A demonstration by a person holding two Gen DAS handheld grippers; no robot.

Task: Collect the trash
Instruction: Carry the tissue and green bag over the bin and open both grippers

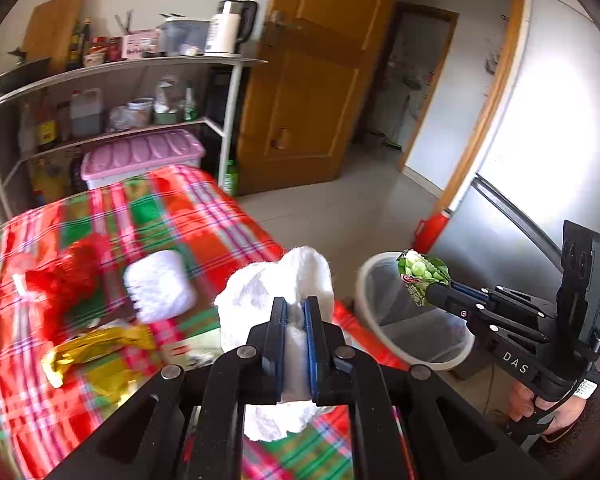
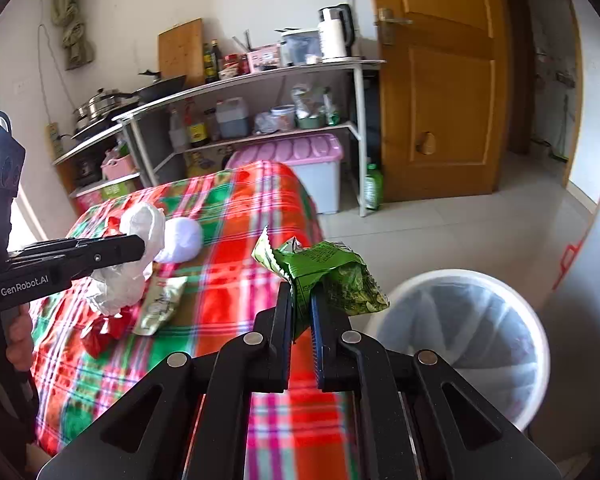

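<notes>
My left gripper [image 1: 296,312] is shut on a crumpled white tissue [image 1: 276,284] above the plaid-covered table [image 1: 204,216]. It also shows in the right wrist view [image 2: 142,246], holding the tissue [image 2: 140,232]. My right gripper [image 2: 300,300] is shut on a green snack wrapper [image 2: 328,272] near the table's right edge, close to the white trash bin [image 2: 536,320]. In the left wrist view the right gripper [image 1: 430,294] holds the wrapper [image 1: 420,272] over the bin's rim [image 1: 364,280]. On the table lie a red wrapper [image 1: 68,276], a gold wrapper [image 1: 96,348] and a white wad [image 1: 160,284].
A metal shelf rack [image 2: 260,80] with a kettle, bottles and pans stands behind the table, with a pink-lidded box [image 2: 300,152] under it. A wooden door [image 2: 440,80] and a grey fridge [image 1: 540,160] flank the tiled floor.
</notes>
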